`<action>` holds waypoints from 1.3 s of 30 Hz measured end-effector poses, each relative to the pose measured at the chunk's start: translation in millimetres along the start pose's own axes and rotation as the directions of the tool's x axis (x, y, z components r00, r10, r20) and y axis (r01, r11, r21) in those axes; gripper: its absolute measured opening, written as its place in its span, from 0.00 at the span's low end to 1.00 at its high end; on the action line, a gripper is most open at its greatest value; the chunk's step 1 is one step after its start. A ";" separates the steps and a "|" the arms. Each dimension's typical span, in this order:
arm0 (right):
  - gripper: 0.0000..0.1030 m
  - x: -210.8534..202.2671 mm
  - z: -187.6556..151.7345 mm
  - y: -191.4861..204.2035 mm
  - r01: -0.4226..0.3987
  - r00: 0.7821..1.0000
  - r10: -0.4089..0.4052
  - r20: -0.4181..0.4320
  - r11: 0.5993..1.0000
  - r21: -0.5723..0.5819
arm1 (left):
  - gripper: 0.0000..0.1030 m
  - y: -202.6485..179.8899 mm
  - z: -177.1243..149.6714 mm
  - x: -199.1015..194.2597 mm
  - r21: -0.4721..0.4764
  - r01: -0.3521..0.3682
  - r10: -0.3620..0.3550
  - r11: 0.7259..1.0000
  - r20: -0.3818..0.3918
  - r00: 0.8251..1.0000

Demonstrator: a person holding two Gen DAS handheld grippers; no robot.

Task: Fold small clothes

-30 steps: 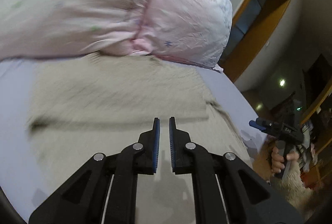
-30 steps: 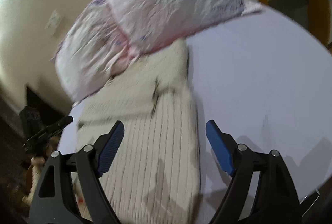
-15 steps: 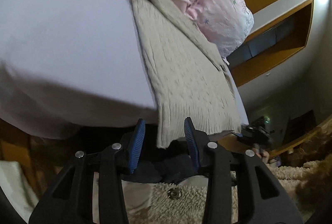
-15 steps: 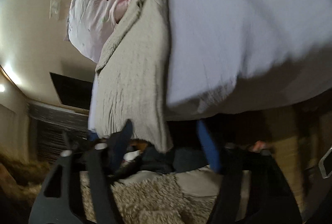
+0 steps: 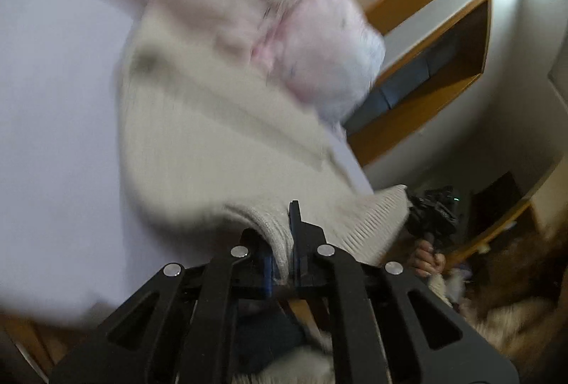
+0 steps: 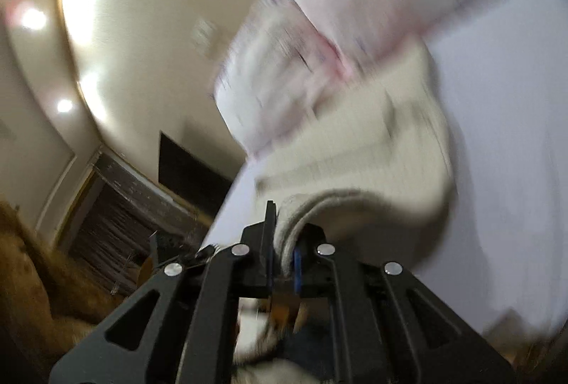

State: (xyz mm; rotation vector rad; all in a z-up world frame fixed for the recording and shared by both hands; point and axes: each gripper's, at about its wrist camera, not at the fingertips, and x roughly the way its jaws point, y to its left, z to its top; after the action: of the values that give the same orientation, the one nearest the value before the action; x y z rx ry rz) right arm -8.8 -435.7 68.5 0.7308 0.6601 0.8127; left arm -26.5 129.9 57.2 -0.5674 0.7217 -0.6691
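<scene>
Right now your left gripper [image 5: 284, 242] is clamped on the ribbed hem of the cream knit sweater [image 5: 220, 149], with the fabric pinched between its blue-padded fingers [image 5: 294, 224]. Your right gripper [image 6: 282, 242] pinches the sweater [image 6: 372, 163] too, a folded edge bunched between its narrow jaws. The rest of the garment stretches away across the pale lilac bed sheet [image 5: 53, 135], its far end running up to the pink pillow [image 5: 312, 64]. Both views are motion-blurred. In the left view your right hand [image 5: 427, 256] shows gripping its handle beyond the hem.
</scene>
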 end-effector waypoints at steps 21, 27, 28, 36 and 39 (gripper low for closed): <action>0.94 133.2 139.0 -84.0 0.579 0.742 -0.600 0.299 0.798 0.166 | 0.85 92.8 171.4 93.0 -0.171 -0.356 0.372 0.919 0.070 0.926; 0.94 133.3 125.7 -95.1 0.562 0.789 -0.576 0.213 0.817 0.129 | 0.65 125.4 142.9 88.9 -0.264 -0.314 0.311 0.912 -0.053 0.949; 0.94 138.6 125.5 -95.6 0.562 0.792 -0.576 0.203 0.817 0.127 | 0.63 127.4 137.3 93.3 -0.275 -0.296 0.288 0.915 -0.071 0.955; 0.94 133.5 118.1 -97.0 0.545 0.806 -0.552 0.213 0.833 0.098 | 0.58 106.5 122.1 112.5 -0.124 -0.578 0.573 0.806 -0.076 0.816; 0.94 123.0 120.3 -98.1 0.519 0.815 -0.529 0.237 0.848 0.110 | 0.59 109.0 120.8 109.6 -0.154 -0.554 0.553 0.818 -0.055 0.831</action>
State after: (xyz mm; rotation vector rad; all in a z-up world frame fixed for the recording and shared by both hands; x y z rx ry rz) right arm 185.2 -419.7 32.2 0.6316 0.6005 0.1859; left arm 163.8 151.1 14.9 -0.4699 0.9050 -0.0636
